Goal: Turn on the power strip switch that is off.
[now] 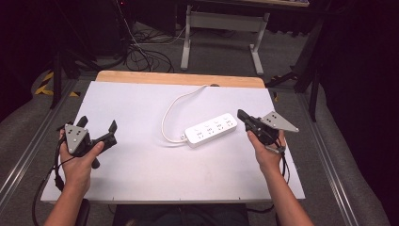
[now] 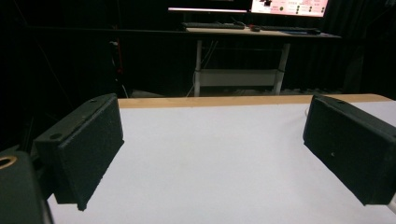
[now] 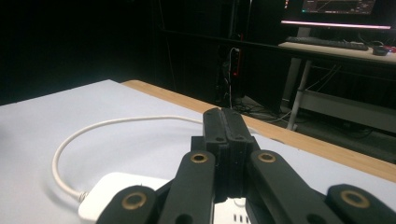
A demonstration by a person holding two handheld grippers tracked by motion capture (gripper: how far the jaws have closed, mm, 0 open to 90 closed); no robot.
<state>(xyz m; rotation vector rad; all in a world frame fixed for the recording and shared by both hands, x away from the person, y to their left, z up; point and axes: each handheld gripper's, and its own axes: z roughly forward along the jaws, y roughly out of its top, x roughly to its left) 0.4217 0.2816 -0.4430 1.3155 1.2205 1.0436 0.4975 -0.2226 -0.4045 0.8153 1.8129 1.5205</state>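
A white power strip (image 1: 210,129) lies at the middle of the white table top (image 1: 141,169), its white cable (image 1: 173,104) looping back toward the far edge. My right gripper (image 1: 241,114) is shut with nothing between its jaws, its tip just right of the strip's right end; the right gripper view looks over the shut jaws at the strip (image 3: 112,191) and its cable (image 3: 93,128). My left gripper (image 1: 99,125) is held open near the table's left side, well clear of the strip. Its two pads (image 2: 88,149) stand wide apart over bare table.
The table's wooden far edge (image 1: 179,77) shows beyond the white top. Behind it stand a white desk frame (image 1: 221,28) and loose cables (image 1: 141,54) on the floor. Metal rails (image 1: 23,155) run along both sides of the table.
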